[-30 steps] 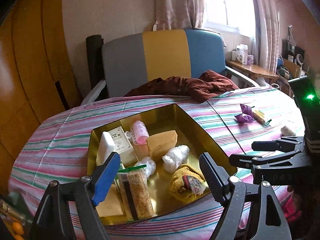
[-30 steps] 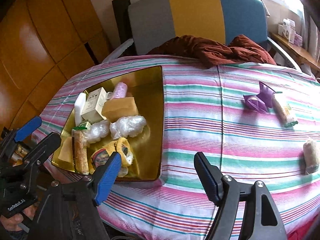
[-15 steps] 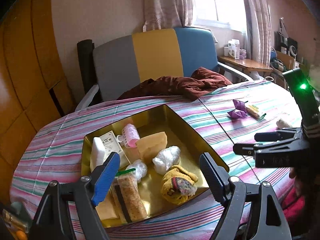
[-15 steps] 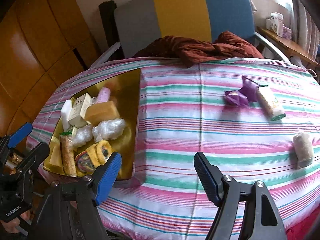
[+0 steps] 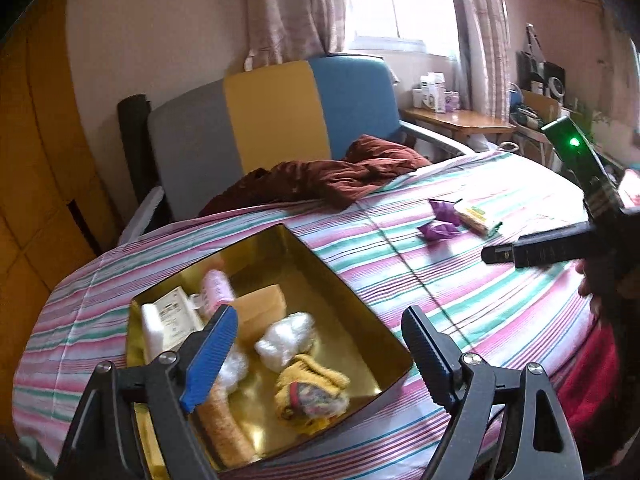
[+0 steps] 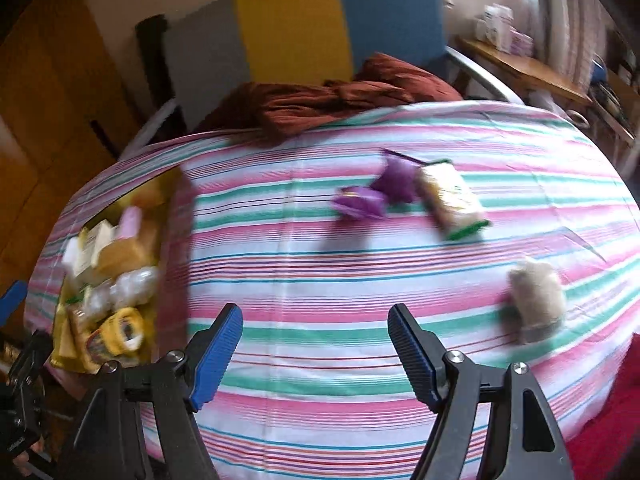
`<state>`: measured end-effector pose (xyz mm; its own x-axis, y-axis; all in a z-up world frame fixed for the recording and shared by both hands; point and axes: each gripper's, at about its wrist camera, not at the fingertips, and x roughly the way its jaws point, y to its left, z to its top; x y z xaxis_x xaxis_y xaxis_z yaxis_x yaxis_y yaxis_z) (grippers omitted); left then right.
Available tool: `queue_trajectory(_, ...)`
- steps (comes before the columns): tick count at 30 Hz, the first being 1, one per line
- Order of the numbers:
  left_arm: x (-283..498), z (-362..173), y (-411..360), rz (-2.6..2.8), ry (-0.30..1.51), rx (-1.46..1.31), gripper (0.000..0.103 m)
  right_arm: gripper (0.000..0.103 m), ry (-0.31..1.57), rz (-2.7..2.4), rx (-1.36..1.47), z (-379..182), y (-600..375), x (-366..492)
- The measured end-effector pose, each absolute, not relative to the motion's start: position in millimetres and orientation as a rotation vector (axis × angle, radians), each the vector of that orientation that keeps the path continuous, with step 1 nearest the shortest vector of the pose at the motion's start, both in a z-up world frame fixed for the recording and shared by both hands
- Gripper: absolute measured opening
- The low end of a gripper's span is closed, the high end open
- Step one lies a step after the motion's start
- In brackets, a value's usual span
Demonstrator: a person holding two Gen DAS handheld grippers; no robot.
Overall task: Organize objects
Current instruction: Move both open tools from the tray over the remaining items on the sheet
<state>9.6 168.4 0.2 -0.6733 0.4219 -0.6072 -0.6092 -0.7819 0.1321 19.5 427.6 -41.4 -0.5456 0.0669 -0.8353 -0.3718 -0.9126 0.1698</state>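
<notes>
Right wrist: right hand-held gripper [image 6: 315,344] agape, empty.

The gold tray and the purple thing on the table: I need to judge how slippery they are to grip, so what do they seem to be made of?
The gold tray looks like thin metal with a glossy finish: its walls mirror the items inside. The purple thing looks like crinkled foil or plastic wrapper, shiny and creased; blur leaves that open.

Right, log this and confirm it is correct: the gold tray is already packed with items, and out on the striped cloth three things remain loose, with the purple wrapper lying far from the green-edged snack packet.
One detail is wrong. In the right wrist view the purple wrapper lies right beside the green-edged snack packet, not far from it. The gold tray is packed, and the beige bundle is the third loose thing on the striped cloth.
</notes>
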Motion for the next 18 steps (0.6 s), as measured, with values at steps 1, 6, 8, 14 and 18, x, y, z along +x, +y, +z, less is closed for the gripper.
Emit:
queue_trajectory(1, 9.5, -0.2, 171.9, 2.391, 0.438, -0.762, 0.084, 0.076, 0.488, 2.499, -1.336, -42.4, 434.8, 20.4)
queue_trajectory(6, 7.1, -2.2, 190.2, 2.333, 0.434, -0.772, 0.084, 0.076, 0.517, 2.415, -1.32, -46.2, 484.3, 19.1)
queue_trajectory(8, 5.3, -3.1, 196.9, 2.314, 0.432, -0.778, 0.084, 0.076, 0.506, 2.392, -1.311, -47.9, 501.2, 13.6)
queue_trajectory(14, -7.9, -6.2, 216.5, 2.254, 0.399, -0.836, 0.084, 0.076, 0.459, 2.35, -1.35, -64.5, 532.2, -12.2)
queue_trajectory(18, -20.8, -6.0, 230.2, 2.223, 0.364, -0.881, 0.084, 0.076, 0.382, 2.339, -1.397, -81.2, 541.9, -35.9)
